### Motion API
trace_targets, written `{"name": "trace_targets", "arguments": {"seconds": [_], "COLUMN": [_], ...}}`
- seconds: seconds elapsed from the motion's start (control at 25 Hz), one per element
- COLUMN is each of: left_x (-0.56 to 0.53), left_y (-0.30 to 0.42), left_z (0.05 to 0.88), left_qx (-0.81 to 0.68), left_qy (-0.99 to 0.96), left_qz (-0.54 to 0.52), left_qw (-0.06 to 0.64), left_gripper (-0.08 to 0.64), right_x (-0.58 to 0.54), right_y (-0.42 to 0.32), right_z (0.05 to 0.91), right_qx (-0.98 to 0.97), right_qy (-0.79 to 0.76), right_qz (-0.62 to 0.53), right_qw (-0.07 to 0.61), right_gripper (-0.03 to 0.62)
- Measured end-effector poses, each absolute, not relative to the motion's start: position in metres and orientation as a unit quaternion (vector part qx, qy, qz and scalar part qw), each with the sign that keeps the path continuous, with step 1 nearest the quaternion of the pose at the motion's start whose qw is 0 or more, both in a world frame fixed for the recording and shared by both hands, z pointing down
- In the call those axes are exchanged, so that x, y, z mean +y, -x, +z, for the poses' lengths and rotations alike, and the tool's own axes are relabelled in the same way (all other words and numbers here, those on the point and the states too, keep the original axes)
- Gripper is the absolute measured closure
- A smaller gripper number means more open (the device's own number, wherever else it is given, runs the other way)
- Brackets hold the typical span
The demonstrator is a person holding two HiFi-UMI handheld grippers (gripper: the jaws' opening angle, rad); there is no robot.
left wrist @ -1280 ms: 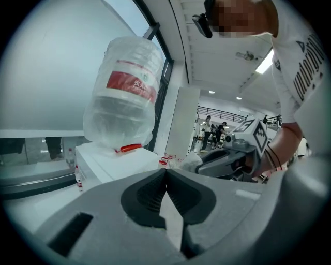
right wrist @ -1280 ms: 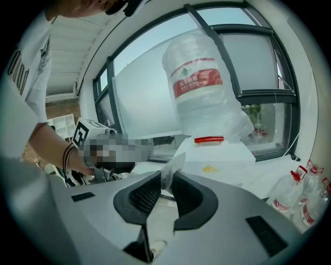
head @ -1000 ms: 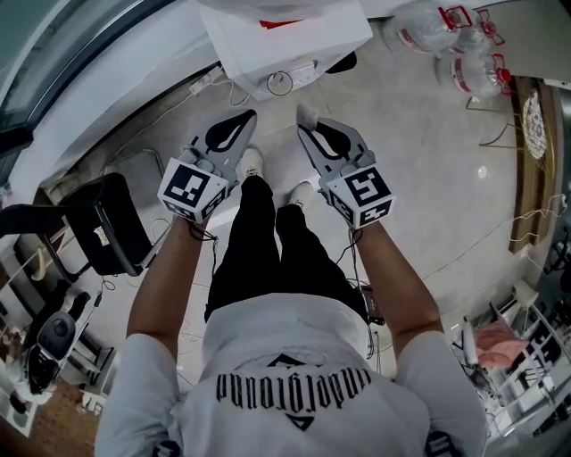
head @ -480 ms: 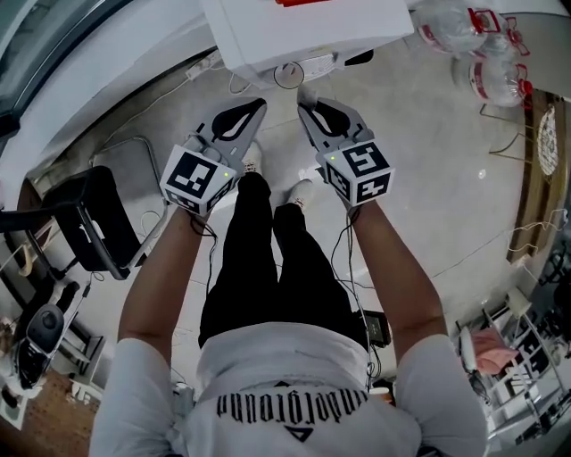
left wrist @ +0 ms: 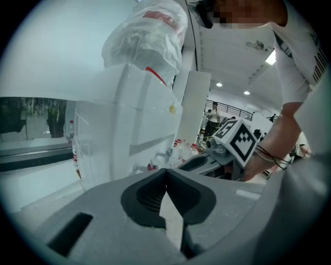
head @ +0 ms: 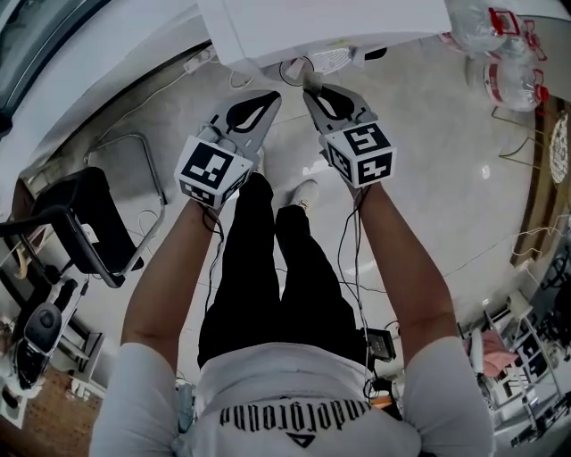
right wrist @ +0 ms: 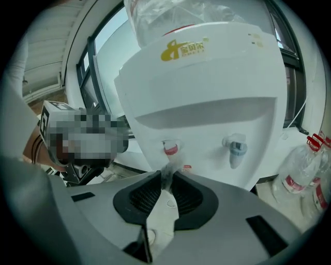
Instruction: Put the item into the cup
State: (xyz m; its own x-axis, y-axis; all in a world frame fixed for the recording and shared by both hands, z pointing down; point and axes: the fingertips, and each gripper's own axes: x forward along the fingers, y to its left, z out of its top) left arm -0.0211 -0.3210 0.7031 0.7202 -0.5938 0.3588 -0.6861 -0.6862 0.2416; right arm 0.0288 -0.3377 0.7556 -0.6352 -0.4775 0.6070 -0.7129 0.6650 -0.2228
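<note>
At the far left a black chair [head: 85, 228] stands on the shiny floor [head: 446, 196]. The left gripper [head: 273, 96] is held out above the person's black trousers [head: 268, 268]. Its jaws are closed tight, tip to tip, and hold nothing. Just to its right is the right gripper [head: 310, 89], close beside it but not touching. Its jaws are pinched on a small, pale, crumpled item [right wrist: 168, 170], which sticks out past the tips. Right in front of both grippers stands a big white water dispenser [head: 321, 27]. At the far right, clear plastic bottles [head: 510, 71] with red on them lie on the floor.

The head view shows the dispenser only from above. The right gripper view shows its front, with a red tap [right wrist: 170, 149] on the left and a blue tap [right wrist: 235, 147] on the right. A water bottle [right wrist: 196, 15] in a plastic bag sits on top. In that view the item sits just under the red tap. The left gripper view shows the dispenser's side, the right gripper's marker cube [left wrist: 235, 142], and people [left wrist: 213, 116] far off in a bright hall. Only the head view shows the chair.
</note>
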Motion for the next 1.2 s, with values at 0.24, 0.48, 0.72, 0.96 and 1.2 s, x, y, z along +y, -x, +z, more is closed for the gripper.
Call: {"name": "trace_targets", "arguments": {"seconds": [0.24,0.48,0.72,0.96,1.2], "left_x": [-0.329,-0.339,-0.336,-0.337,-0.336], "left_y": [0.020,0.017,0.020,0.019,0.020], "left_z": [0.733,0.756,0.765,0.772,0.770], "left_qx": [-0.351,-0.355,-0.351,-0.351,-0.350], "left_qy": [-0.907,-0.904,-0.905,-0.905,-0.905], "left_qz": [0.135,0.137,0.141,0.140,0.138], "left_qw": [0.188,0.194,0.192,0.197,0.197], "left_gripper": [0.546,0.546,0.545,0.545,0.545], "right_x": [-0.350,-0.352,-0.361,-0.373,-0.379], "right_y": [-0.028,-0.023,-0.016,-0.016,-0.014], "right_z": [0.790,0.820,0.836,0.848,0.854], "right_qx": [-0.870,-0.866,-0.863,-0.856,-0.851], "right_qy": [-0.340,-0.332,-0.336,-0.342,-0.340], "right_qz": [0.235,0.238,0.241,0.245,0.264], "right_qw": [0.270,0.287,0.291,0.299,0.302], "right_gripper": [0.522,0.522,0.522,0.522,0.522]}}
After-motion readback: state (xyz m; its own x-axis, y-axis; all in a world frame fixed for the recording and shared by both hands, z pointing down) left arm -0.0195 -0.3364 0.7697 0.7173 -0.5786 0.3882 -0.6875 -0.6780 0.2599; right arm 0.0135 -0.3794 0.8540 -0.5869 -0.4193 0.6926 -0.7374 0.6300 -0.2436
